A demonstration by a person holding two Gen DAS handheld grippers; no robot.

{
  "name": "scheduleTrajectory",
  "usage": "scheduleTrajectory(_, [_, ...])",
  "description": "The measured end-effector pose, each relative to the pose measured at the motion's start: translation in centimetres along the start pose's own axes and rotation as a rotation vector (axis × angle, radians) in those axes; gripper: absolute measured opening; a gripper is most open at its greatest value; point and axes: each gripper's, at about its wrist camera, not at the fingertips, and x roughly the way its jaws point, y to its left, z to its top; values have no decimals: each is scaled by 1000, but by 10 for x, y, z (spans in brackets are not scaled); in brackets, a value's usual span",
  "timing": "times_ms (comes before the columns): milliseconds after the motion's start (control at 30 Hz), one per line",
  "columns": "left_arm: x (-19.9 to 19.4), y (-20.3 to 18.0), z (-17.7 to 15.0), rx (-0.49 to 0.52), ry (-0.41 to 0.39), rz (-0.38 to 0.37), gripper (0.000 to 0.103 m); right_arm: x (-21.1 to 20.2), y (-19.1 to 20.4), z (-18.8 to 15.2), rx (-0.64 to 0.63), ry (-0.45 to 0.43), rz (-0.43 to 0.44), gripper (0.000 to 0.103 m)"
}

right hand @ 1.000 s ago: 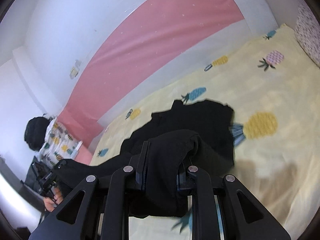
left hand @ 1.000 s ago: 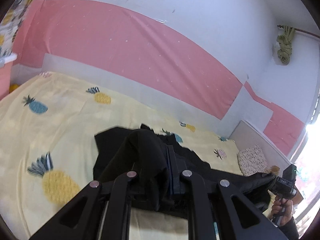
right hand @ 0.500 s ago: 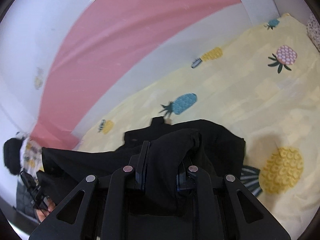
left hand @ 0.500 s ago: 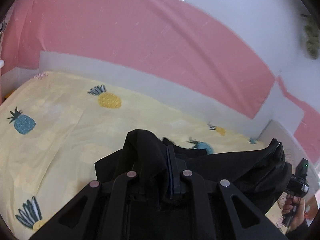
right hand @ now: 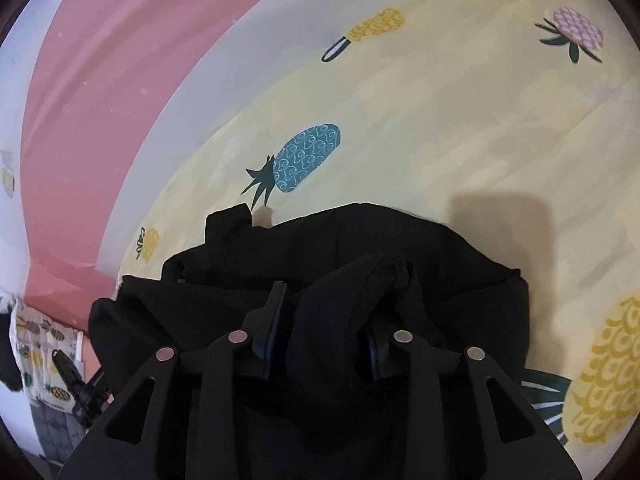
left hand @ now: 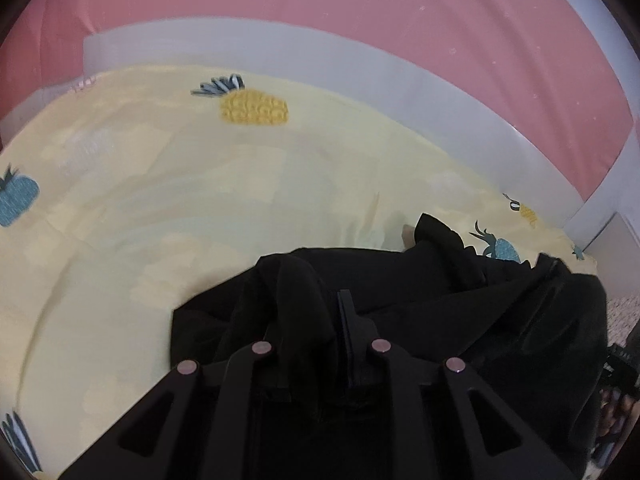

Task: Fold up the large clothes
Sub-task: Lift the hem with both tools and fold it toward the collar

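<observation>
Since a second ago we've carried both grippers forward, low over the bedsheet (left hand: 248,200). Left gripper (left hand: 310,320) and right gripper (right hand: 326,316) each pinch the black garment (right hand: 400,240), lower centre, to fold it over.

I am working in a home bedroom. A bed fills both views, covered by a pale yellow sheet (left hand: 168,208) printed with yellow, blue and pink pineapples. Behind it the wall (left hand: 360,4) carries a broad pink band above a grey strip. At the far left of my right view hangs a pineapple-print cloth (right hand: 38,354).
</observation>
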Motion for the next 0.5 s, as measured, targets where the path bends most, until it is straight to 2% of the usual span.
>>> scheduleTrajectory(33, [-3, 2, 2, -13, 12, -24, 22, -5, 0, 0, 0, -7, 22, 42])
scheduleTrajectory(100, [-13, 9, 9, -45, 21, -95, 30, -24, 3, 3, -3, -42, 112, 63])
scheduleTrajectory(167, [-31, 17, 16, -85, -3, -184, 49, -48, 7, 4, -21, -108, 165, 74])
scheduleTrajectory(200, [-41, 21, 20, -97, -23, -213, 56, -60, 9, 5, -37, -147, 170, 75])
scheduleTrajectory(233, [-51, 24, 24, -107, -56, -220, 69, -72, 11, 5, -54, -182, 169, 75])
scheduleTrajectory(267, [-65, 27, 27, -112, -110, -203, 79, -82, 12, 5, -72, -211, 158, 75])
scheduleTrajectory(333, [-86, 35, 31, -126, -197, -178, 86, -94, 12, 1, -111, -237, 103, 75])
scheduleTrajectory(367, [-89, 39, 30, -133, -203, -167, 87, -94, 11, -1, -124, -230, 83, 75])
scheduleTrajectory(500, [-58, 41, 20, -102, -50, -96, 87, -73, -2, -11, -132, -146, -14, 75])
